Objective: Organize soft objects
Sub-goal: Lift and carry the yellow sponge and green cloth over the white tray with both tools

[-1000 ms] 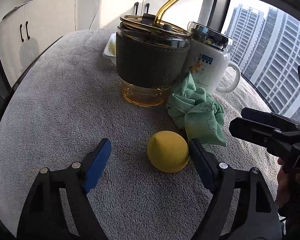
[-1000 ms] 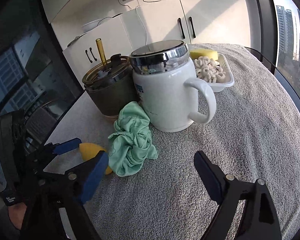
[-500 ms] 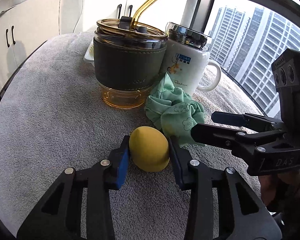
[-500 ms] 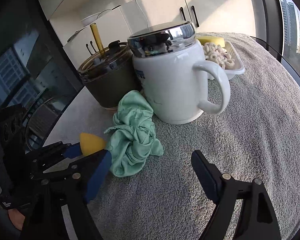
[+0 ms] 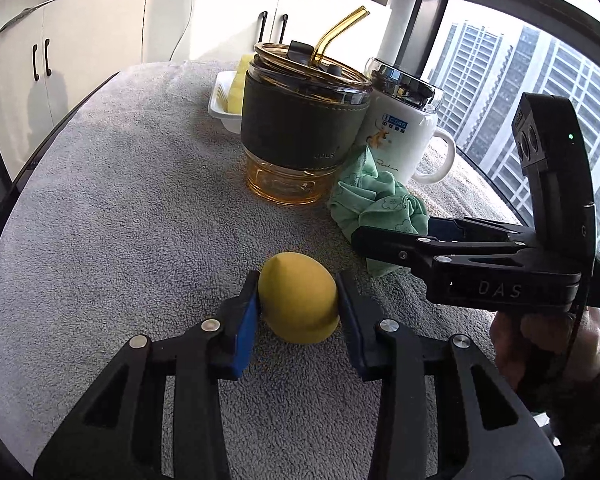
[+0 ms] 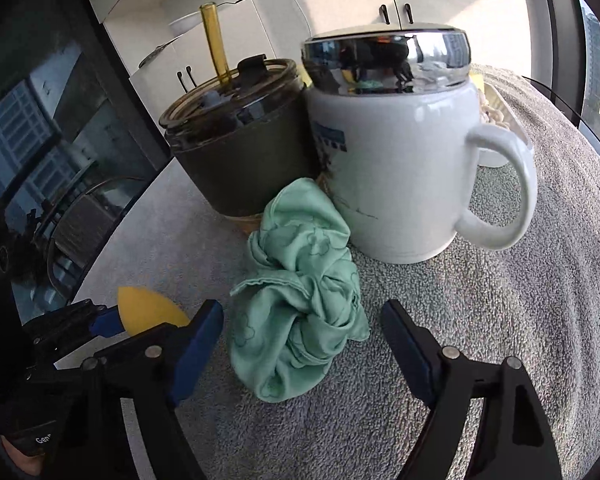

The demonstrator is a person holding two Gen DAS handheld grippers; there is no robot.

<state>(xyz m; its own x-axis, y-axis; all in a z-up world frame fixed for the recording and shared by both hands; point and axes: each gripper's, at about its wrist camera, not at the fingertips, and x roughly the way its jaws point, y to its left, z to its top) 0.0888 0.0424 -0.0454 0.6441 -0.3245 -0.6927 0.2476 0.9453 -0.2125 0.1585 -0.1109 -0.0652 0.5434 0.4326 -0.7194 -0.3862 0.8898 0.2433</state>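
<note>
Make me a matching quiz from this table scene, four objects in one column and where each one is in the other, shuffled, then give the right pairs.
Things:
1. yellow sponge
2. green cloth
3. amber straw
4. white mug

Places or states:
A. sticks up from the sleeved glass cup's lid
B. crumpled on the towel between the right gripper's open jaws
C. stands capped by a shiny lid
D. pinched by the left gripper

Pairs: 1-D, 2-B, 3-A, 4-C
</note>
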